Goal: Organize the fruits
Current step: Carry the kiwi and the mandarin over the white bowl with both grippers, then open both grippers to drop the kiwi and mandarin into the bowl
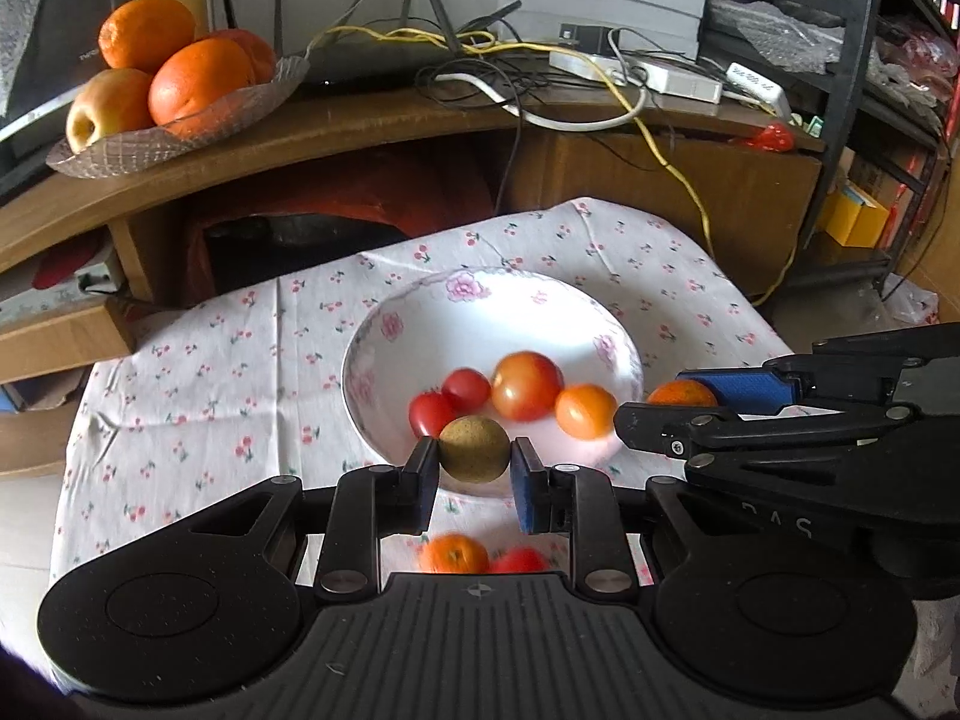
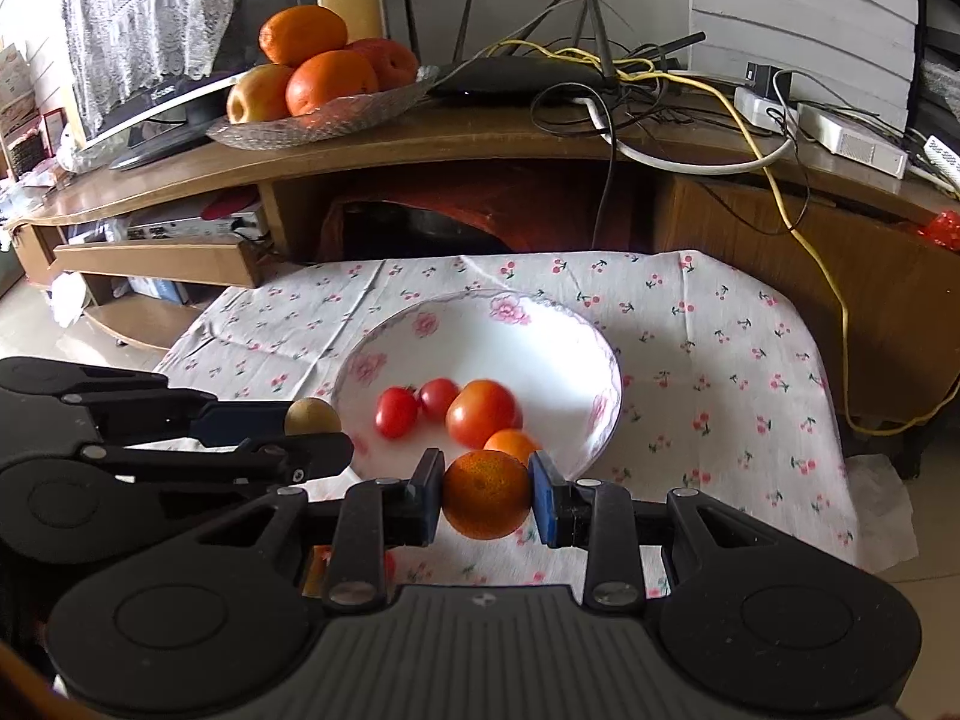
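Left wrist view, centre: left gripper (image 1: pixel 473 468) pinched brown fruit (image 1: pixel 474 449); right gripper (image 2: pixel 486 495) pinched orange (image 2: pixel 486 495). Either could've rolled off bowl (image 1: pixel 420 306) rim.

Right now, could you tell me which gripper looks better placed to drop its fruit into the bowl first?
Probably the left. The left gripper holds the brownish-green fruit just over the bowl's near rim, while the right gripper holds the orange just short of that rim.

Both wrist views look forward and down, close over the same bowl (image 1: pixel 390 324), side by side.
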`<move>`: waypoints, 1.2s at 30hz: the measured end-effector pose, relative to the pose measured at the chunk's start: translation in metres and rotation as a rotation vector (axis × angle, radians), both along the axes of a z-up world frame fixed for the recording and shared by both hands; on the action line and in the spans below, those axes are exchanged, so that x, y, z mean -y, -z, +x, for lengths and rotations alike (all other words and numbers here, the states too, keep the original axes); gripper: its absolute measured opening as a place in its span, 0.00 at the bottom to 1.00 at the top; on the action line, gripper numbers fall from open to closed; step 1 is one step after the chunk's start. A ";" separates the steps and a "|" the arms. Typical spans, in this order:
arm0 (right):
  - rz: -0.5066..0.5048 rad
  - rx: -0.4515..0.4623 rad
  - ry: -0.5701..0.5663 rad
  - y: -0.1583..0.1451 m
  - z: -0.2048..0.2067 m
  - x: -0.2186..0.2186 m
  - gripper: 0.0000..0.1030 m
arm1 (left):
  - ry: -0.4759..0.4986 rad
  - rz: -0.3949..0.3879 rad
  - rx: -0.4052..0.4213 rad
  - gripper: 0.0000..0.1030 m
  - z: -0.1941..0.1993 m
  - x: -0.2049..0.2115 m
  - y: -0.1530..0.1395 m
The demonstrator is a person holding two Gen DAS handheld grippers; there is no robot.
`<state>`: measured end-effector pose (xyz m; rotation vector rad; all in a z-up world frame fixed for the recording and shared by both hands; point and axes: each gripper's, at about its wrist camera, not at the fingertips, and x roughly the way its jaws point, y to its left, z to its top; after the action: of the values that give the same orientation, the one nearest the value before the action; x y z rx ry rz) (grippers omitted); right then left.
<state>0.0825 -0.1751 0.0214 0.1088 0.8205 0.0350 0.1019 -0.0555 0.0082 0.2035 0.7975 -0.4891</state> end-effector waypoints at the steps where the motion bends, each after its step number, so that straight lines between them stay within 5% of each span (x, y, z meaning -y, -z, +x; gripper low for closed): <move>1: -0.002 -0.003 0.000 0.002 0.006 0.002 0.31 | -0.003 0.002 -0.002 0.31 0.005 0.001 0.001; 14: -0.044 -0.028 0.003 0.028 0.060 0.013 0.31 | -0.020 0.023 -0.030 0.31 0.043 0.013 0.022; 36: 0.020 -0.034 0.036 0.034 0.072 0.022 0.31 | -0.061 -0.007 -0.048 0.37 0.052 0.011 0.022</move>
<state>0.1542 -0.1970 -0.0129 0.1435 0.8522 0.0080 0.1538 -0.0665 -0.0140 0.1608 0.8458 -0.4410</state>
